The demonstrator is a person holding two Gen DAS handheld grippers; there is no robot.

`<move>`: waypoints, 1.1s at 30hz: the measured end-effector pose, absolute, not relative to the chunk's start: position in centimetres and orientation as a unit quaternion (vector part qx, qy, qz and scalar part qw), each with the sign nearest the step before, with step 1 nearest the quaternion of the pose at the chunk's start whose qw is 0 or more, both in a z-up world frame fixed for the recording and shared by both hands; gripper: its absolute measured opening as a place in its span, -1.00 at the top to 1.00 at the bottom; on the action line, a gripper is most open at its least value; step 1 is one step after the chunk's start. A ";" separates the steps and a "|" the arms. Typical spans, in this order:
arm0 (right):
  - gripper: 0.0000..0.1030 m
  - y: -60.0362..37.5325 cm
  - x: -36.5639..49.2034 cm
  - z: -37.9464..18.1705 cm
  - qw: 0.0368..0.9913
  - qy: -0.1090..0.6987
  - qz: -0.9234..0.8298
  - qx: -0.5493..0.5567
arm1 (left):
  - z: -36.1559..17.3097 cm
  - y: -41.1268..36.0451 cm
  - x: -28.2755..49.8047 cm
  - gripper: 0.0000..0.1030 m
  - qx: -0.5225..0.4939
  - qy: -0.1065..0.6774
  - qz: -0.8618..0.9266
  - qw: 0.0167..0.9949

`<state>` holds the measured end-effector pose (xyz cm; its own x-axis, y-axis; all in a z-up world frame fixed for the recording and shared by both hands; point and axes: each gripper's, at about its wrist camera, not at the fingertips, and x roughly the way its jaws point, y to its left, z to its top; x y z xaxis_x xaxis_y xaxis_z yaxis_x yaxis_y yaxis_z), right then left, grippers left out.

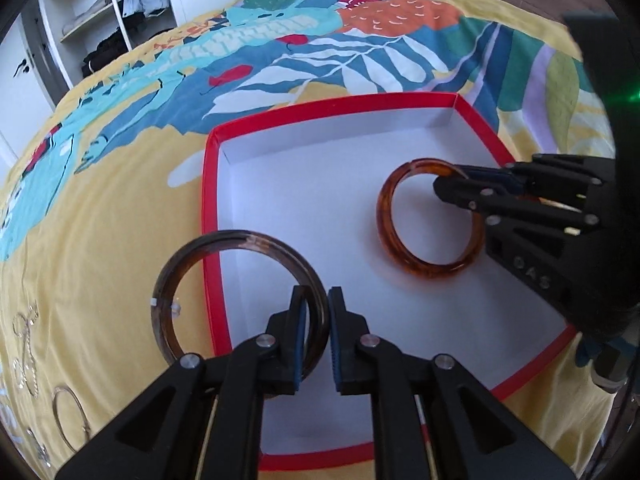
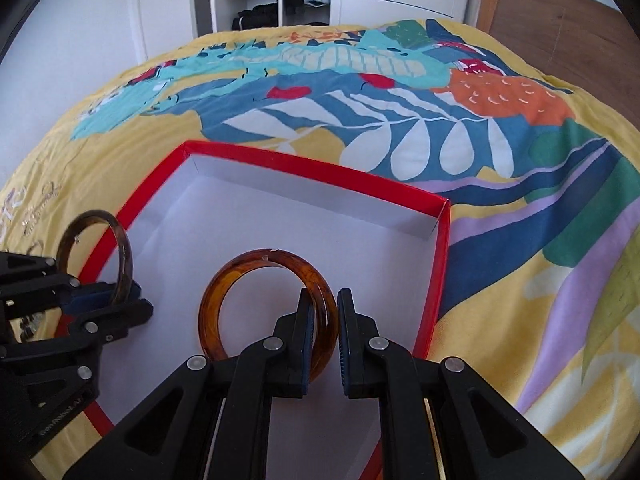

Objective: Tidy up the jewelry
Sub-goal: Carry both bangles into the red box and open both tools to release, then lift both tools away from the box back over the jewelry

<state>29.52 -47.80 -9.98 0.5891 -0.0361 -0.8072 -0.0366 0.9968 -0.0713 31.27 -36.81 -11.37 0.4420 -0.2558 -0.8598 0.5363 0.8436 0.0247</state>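
1. The left claw (image 1: 318, 336) is nearly shut, its pads pinching the rim of a dark tortoiseshell bangle (image 1: 240, 240); the ring stands upright and reaches out ahead and to the left of its tips, over the box's left wall.
2. The right claw (image 2: 324, 340) is likewise almost closed, clamped on an amber bangle (image 2: 256, 264) that stands on edge just ahead of its tips, low over the box's white floor.
3. The red-rimmed cardboard box (image 2: 320, 170) lies open beneath both claws, on the bed's patterned bedspread (image 2: 520, 92).
4. Thin gold chains and a hoop (image 1: 66, 412) lie on the bedspread, left of the left claw.
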 end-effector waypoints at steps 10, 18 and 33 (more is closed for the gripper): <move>0.54 -47.5 30.6 -10.8 0.887 0.452 0.055 -0.073 | -12.7 -35.9 27.6 0.65 0.082 0.509 -0.201 0.833; 0.16 -45.8 31.5 -10.7 0.878 0.456 0.087 -0.114 | -12.3 -34.3 26.7 0.63 0.034 0.537 -0.171 0.826; -0.14 -46.2 28.0 -5.8 0.894 0.427 0.073 -0.115 | -10.2 -33.3 26.5 0.40 0.011 0.523 -0.194 0.830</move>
